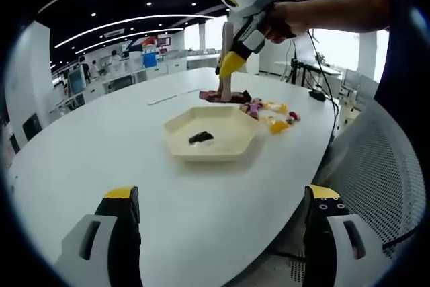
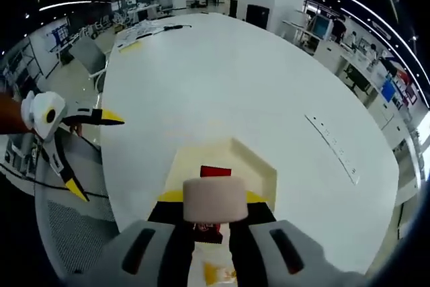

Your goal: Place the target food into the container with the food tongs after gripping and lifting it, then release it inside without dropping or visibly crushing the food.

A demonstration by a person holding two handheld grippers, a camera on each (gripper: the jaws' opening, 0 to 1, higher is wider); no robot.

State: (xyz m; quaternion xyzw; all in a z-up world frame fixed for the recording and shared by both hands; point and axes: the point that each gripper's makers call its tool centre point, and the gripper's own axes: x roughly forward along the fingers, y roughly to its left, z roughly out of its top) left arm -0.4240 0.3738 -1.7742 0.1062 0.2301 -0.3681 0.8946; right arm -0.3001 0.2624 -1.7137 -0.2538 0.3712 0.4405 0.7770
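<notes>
while the right hand-held gripper (image 1: pixel 232 65) hangs over the counter (image 1: pixel 101 166), its jaws are clamped on tongs (image 2: pixel 208 199) | left hand-held gripper (image 1: pixel 222 210) gapes wide, empty | dark food (image 1: pixel 201 138) lies in tray (image 1: pixel 232 122) near counter's edge

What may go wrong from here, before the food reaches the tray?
The right gripper is shut on the tongs, whose tips meet a dark red piece; extra squeeze may crush it.
The piece must cross the tray rim; a weak grip may drop it.
The food pile lies near the table edge; a nudge may push pieces off.
</notes>
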